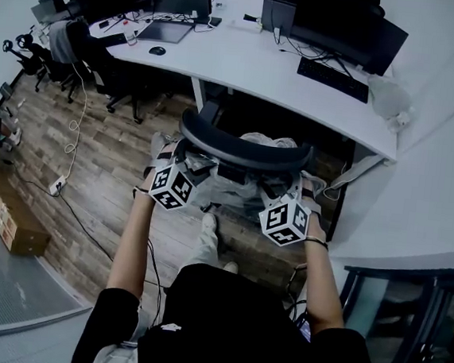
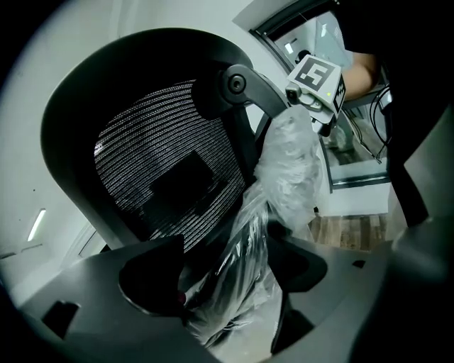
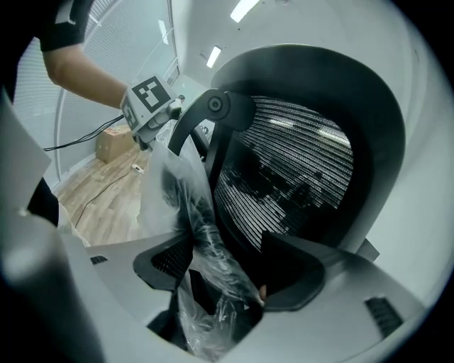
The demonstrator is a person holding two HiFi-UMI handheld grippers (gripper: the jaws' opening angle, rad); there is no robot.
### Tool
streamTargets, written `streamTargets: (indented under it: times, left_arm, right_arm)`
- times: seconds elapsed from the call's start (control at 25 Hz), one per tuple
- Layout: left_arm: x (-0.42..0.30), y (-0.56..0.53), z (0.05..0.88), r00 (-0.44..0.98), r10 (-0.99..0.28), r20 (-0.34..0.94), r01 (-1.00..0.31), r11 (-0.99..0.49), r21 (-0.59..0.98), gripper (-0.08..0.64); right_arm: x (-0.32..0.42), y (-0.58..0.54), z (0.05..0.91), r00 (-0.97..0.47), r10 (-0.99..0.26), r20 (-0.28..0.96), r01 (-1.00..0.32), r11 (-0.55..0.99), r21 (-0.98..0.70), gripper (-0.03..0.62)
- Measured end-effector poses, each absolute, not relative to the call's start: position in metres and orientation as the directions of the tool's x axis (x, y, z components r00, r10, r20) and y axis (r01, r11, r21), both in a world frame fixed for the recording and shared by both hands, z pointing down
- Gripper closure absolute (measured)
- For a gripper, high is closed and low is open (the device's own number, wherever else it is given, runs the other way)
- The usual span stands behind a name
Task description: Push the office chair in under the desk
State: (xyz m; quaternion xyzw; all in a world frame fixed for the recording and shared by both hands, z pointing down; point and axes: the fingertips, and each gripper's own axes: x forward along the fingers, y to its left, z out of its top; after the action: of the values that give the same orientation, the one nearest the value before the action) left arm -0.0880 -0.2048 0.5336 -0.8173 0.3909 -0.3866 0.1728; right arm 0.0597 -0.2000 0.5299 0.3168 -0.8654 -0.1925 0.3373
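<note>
Your head camera looks steeply down from above your shoulders, with the white bench across the top, the chair mid-frame, and the left tongs and right tongs just below it. Each tongs camera sits very close to the chair's mesh back and looks up along its own jaws; the left one faces rightward and catches the right tongs, while the right one faces leftward and catches the left tongs. All three views share the chair's back and both tongs.
</note>
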Motion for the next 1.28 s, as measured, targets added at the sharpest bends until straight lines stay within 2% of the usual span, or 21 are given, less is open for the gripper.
streamTargets:
  times: [1.28]
  left_arm:
    - [-0.084,-0.355,0.534,0.452,-0.742,0.495,-0.466,-0.669,-0.578,0.194]
  right_arm:
    - [0.062,-0.341,0.531,-0.506,-0.744,0.437,-0.505,0.666,0.548,0.291]
